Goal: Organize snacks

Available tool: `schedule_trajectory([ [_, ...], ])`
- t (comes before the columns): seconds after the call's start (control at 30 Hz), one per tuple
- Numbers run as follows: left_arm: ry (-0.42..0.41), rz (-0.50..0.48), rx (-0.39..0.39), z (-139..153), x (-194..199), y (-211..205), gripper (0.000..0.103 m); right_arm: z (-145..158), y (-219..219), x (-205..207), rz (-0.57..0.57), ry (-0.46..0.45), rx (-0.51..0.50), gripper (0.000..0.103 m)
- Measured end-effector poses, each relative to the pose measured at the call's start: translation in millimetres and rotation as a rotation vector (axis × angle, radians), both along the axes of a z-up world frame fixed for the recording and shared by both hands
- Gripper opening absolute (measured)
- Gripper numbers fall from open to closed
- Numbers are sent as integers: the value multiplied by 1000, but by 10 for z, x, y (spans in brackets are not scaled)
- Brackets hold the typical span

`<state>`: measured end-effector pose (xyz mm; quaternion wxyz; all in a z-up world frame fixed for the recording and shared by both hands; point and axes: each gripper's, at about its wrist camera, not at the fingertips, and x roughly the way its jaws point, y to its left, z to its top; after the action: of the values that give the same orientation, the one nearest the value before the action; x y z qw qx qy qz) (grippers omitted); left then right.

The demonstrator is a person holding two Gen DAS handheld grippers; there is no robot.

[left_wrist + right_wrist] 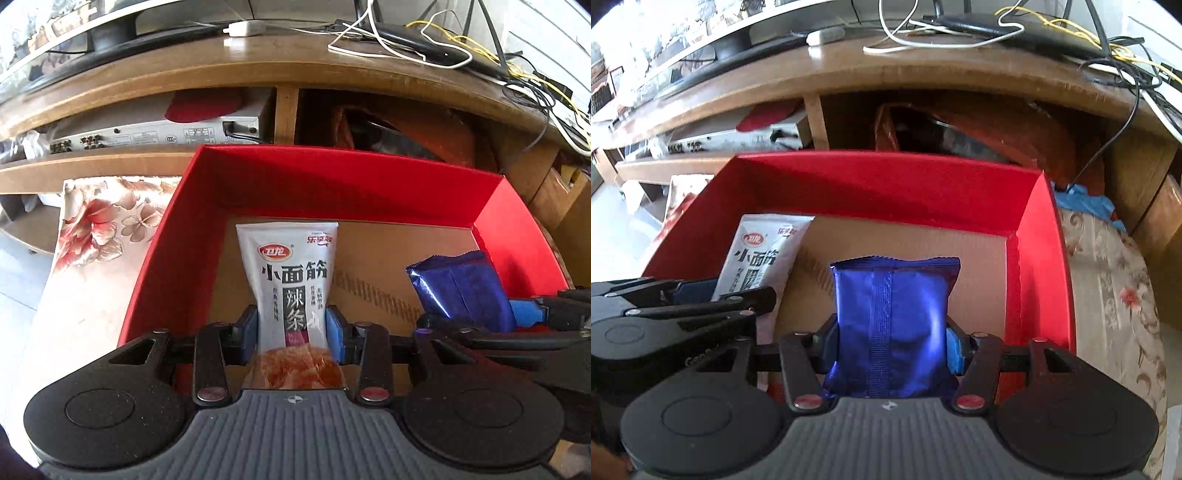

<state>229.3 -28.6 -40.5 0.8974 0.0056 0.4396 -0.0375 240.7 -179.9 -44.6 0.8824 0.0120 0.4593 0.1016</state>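
Left wrist: glossy white pouch [291, 280], red cardboard box [332, 181]

Seen from two wrist-mounted fisheye cameras, each angled steeply down and close over the red box [332, 184] [886, 184]. Left view from the box's left half, right view further right (edges perhaps warped). Shared: box, both snack packets, wooden shelf [258, 74] [923, 77] behind.

The left tool [291, 332] is matte black with linked bars, blue pads on its fingers [249, 330], silver and red rivets behind them, two round discs at the rear and a ribbed grey body between. The right tool [892, 341] matches it, with pale lettering on the neighbouring black housing.
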Motion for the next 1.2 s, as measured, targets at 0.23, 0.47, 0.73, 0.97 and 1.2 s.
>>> schedule_trajectory([
  [0.23,-4,5,-23,105,-96,9,51,47,-39,-46,-20,34,2,55],
  [0.47,-41,26,-50,269,-156,75,65,210,-83,-130,-36,-3,37,58],
  [0.73,-83,27,-86,482,-299,119,70,463,-104,-267,-53,-62,53,58],
  [0.97,-99,13,-86,572,-517,149,72,584,-93,-500,-68,-74,63,58],
  [1.2,-101,3,-70,603,-756,211,73,581,-59,-781,-59,-53,78,58],
])
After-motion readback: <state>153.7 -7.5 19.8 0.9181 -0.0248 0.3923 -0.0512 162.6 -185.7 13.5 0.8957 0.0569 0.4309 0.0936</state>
